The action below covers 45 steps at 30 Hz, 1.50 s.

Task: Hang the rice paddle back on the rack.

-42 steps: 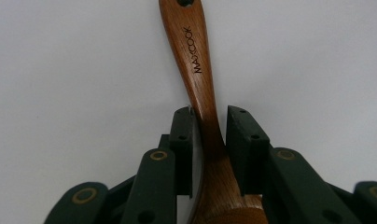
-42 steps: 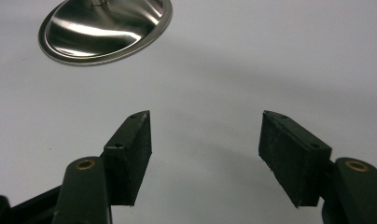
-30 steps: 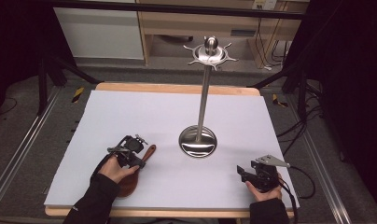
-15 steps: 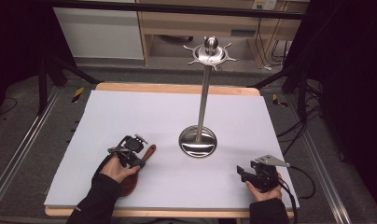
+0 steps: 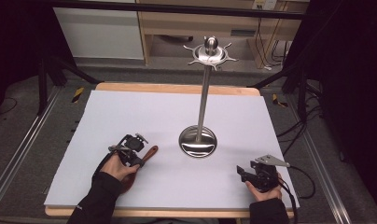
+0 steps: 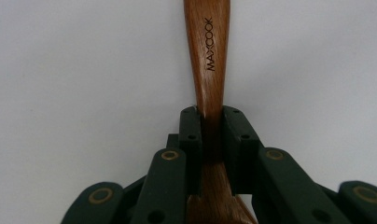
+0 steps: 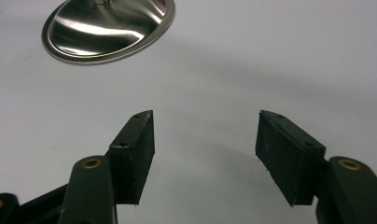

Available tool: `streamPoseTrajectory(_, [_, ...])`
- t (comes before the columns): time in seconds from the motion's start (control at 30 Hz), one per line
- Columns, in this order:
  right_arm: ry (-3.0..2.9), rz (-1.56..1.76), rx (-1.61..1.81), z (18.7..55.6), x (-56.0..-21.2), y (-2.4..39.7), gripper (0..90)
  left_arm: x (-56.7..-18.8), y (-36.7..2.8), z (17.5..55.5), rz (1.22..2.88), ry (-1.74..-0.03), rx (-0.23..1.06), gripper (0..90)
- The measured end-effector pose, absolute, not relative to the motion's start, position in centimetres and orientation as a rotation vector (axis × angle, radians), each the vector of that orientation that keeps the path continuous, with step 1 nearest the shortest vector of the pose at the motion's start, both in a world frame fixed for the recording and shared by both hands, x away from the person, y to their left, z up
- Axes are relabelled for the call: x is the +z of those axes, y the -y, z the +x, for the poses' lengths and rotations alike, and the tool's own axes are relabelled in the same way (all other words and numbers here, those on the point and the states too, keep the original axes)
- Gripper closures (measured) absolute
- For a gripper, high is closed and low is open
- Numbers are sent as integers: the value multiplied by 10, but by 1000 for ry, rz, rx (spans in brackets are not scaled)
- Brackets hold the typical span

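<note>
Little has shifted since the earlier frames: both hands sit where they were, lower left and lower right of the high view. Left gripper (image 5: pixel 132 151) jaws have just been closing, with the wooden spoon (image 6: pixel 208 60) between them; the left gripper view has the pads clamped on either side of the handle neck, engraved handle running up-frame away from the jaws. Right gripper (image 7: pixel 203 154) jaws have narrowed a touch too, but stand apart with nothing between them, only bare white surface.

Spoon position: lying on the white table cover (image 5: pixel 144 112), lower left of centre in the high view, handle end poking out up-right of the gripper, bowl end partly under the hand. Not yet lifted, as far as I can judge.

Progress, by my reading: grasp made, everything else left. The metal hanging stand (image 5: pixel 204 98) rises at centre, round base on the cover, ring of hooks at top carrying nothing. Likely the spoon goes up there; carry and hang remain.

Room: open white surface between spoon and stand base, nothing in the way. Base sits close to the right of the spoon tip. Right gripper is near the lower right edge of the cover, well apart from the base. Hooks stand high above the table, so a long lift is needed.
</note>
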State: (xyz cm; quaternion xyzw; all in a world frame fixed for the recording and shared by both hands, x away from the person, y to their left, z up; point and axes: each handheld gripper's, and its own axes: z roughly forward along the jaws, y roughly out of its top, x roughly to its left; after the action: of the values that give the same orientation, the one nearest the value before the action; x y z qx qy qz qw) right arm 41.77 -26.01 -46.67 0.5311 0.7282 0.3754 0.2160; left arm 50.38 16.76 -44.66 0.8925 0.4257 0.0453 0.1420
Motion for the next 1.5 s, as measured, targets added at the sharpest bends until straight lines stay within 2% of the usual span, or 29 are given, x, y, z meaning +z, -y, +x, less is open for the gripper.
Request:
streamPoseTrajectory(0.83, [-2019, 1474, 1052, 417, -465, 260, 383, -443, -167, 501, 2616, -1156, 150, 787])
streamPoseTrajectory(1.5, [-2012, 1466, 1051, 417, -465, 260, 383, -420, -179, 483, 2523, -1107, 172, 787])
